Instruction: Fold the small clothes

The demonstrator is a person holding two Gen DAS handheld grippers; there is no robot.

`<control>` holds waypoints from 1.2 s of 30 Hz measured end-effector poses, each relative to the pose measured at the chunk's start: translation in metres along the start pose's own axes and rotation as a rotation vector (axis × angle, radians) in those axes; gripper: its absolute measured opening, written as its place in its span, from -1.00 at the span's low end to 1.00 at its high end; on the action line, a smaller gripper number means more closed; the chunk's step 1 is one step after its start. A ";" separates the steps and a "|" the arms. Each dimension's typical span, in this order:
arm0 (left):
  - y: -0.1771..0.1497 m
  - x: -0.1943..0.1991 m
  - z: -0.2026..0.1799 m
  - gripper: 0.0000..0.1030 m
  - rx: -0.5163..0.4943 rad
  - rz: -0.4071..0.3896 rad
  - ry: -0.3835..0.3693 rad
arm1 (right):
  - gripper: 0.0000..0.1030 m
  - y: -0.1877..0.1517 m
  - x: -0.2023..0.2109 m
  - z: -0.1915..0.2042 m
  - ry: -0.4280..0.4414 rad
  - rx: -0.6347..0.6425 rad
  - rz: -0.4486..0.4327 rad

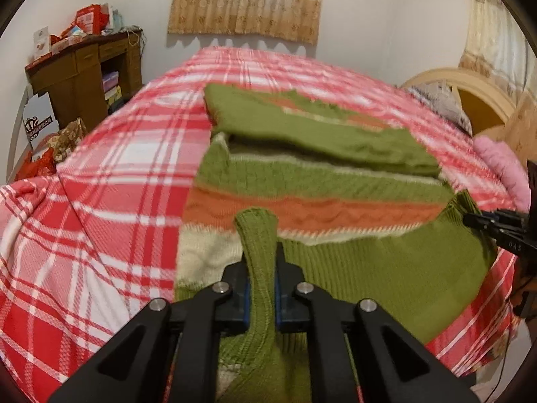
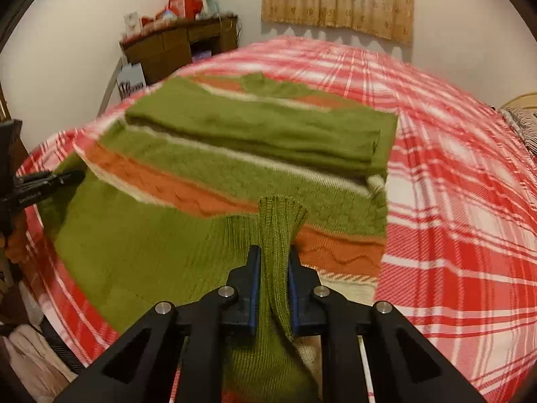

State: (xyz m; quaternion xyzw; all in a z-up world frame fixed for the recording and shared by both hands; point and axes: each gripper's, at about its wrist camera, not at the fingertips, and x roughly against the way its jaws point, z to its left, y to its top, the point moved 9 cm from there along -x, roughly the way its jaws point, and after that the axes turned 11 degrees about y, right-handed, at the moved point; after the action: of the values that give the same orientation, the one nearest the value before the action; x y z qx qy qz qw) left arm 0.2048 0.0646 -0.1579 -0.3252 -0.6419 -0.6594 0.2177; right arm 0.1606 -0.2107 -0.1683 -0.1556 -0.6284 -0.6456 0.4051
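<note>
Both hand-held grippers, left (image 1: 261, 288) & right (image 2: 272, 288), pinch the sweater (image 1: 335, 174) hem at bottom centre; lift evenly, keep hem taut w/ corners level over the bed (image 1: 117, 168).

Plaid-covered bed (image 1: 110, 174); striped sweater (image 1: 302, 174) lies there, seemingly folded.

No readable text anywhere; only blurred print on a white board (image 1: 38, 119) and tiny marks on the right hand-held gripper (image 1: 496, 231).
</note>
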 end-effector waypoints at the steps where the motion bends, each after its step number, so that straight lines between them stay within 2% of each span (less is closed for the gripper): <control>1: 0.006 0.003 0.000 -0.81 0.003 -0.013 -0.001 | -0.73 0.007 0.010 -0.001 0.003 -0.012 -0.035; 7: 0.047 0.012 -0.001 -0.81 0.026 -0.082 0.004 | -0.75 0.051 0.043 0.000 -0.022 -0.027 -0.190; 11: 0.076 0.002 0.001 -0.81 0.055 -0.099 0.020 | -0.76 0.072 0.044 -0.007 -0.069 -0.025 -0.232; 15: 0.100 -0.009 -0.004 -0.81 0.039 -0.125 0.044 | -0.76 0.089 0.041 -0.019 -0.090 -0.058 -0.261; 21: 0.132 -0.034 -0.007 -0.81 0.069 -0.124 0.048 | -0.77 0.111 0.027 -0.032 -0.108 -0.068 -0.271; 29: 0.158 -0.068 -0.007 -0.81 0.104 -0.106 0.065 | -0.78 0.140 0.003 -0.060 -0.130 -0.087 -0.258; 30: 0.161 -0.072 -0.007 -0.81 0.107 -0.104 0.065 | -0.87 0.142 0.001 -0.063 -0.134 -0.088 -0.256; 32: 0.167 -0.079 -0.007 -0.82 0.109 -0.098 0.070 | -0.88 0.149 -0.005 -0.073 -0.156 -0.090 -0.256; 36: 0.178 -0.093 -0.009 -0.82 0.118 -0.091 0.072 | -0.89 0.158 -0.024 -0.092 -0.139 -0.130 -0.238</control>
State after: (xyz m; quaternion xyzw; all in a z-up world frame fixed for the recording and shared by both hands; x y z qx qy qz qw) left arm 0.3936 0.0295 -0.0983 -0.2584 -0.6856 -0.6408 0.2294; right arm 0.3179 -0.2708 -0.0921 -0.1504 -0.6259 -0.7160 0.2702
